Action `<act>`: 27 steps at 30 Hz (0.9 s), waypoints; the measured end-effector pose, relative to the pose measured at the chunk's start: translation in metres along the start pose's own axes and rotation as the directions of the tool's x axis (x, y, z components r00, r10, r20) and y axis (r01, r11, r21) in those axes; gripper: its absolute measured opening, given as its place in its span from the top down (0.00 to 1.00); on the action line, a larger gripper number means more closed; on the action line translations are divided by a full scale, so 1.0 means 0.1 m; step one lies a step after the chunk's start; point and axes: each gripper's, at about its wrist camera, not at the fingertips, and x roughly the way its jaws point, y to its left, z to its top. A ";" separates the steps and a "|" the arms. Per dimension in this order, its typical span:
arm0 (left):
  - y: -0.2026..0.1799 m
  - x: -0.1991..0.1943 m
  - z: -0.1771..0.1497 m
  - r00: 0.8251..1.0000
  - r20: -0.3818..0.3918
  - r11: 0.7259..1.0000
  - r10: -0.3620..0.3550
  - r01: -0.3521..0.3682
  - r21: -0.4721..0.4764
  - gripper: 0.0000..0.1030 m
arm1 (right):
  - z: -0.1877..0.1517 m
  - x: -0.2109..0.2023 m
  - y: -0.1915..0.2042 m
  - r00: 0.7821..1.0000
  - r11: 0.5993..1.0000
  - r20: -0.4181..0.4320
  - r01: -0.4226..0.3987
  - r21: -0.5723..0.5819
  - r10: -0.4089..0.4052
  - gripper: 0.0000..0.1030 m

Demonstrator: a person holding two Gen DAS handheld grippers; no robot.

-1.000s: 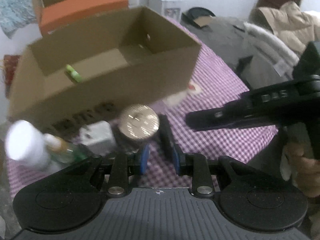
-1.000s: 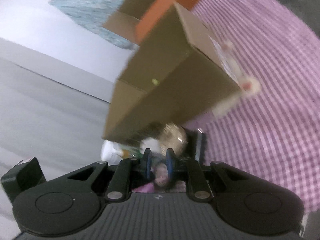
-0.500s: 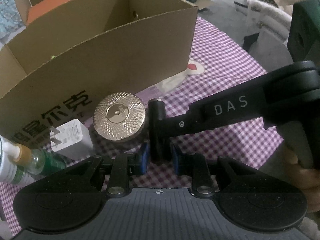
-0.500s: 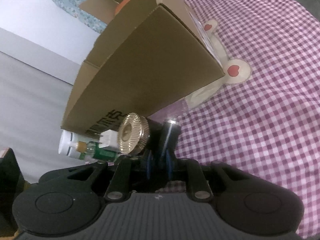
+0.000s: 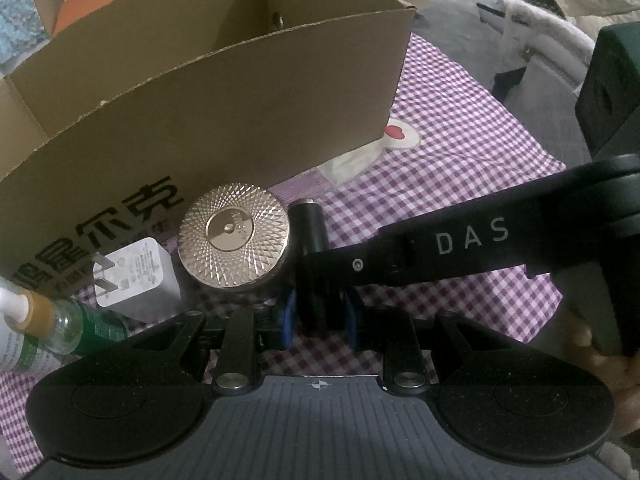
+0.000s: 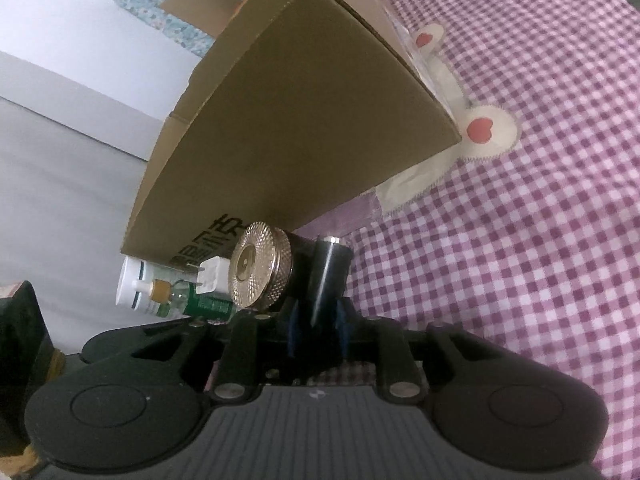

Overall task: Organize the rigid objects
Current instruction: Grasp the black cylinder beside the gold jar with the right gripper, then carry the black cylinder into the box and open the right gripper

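**Both grippers close in on cylinder beside box**

The left gripper (image 5: 320,316) clamps its blue pads on a black cylinder (image 5: 310,224), the jaws narrow around it. The cylinder points its far end at the cardboard box (image 5: 240,112) and sits just right of a gold-lidded jar (image 5: 234,240), above the purple checked cloth (image 5: 460,160). Whether it rests on the cloth cannot be told.

From the right, a finger of the right gripper (image 6: 318,324) crosses the left view and meets the same cylinder. The right wrist view shows the cylinder between that gripper's own blue pads, which flank it closely while the jaws are opening.

A second ago the left view was blurred and higher, looking down into the box at a small green item. The cylinder then showed ahead of the left pads, and the right gripper's finger stood off to its right. Now the box's printed wall fills the frame and the inside is mostly hidden.

A white charger (image 5: 136,276) stands left of the jar against the box. A green-labelled bottle (image 5: 72,328) lies nearer the left edge. Both keep their places.
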 end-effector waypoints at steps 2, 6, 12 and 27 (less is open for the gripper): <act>-0.01 -0.01 -0.01 1.000 0.000 1.000 0.001 -0.001 0.003 0.77 | -0.02 0.00 -0.02 1.000 1.000 -0.002 -0.009 0.010 0.009 0.78; -0.03 -0.08 -0.03 1.000 0.016 1.000 -0.004 0.004 0.006 0.77 | -0.07 -0.04 -0.03 1.000 0.999 0.000 -0.026 0.022 0.026 0.78; -0.08 -0.28 -0.04 0.998 0.063 1.000 -0.012 0.011 0.013 0.77 | -0.11 -0.23 0.02 0.998 0.999 0.027 -0.051 0.018 0.051 0.78; -0.05 -1.16 0.12 0.957 0.276 0.996 0.089 -0.092 -0.001 0.77 | 0.01 -0.83 0.78 0.982 0.978 0.141 -0.096 -0.184 0.123 0.78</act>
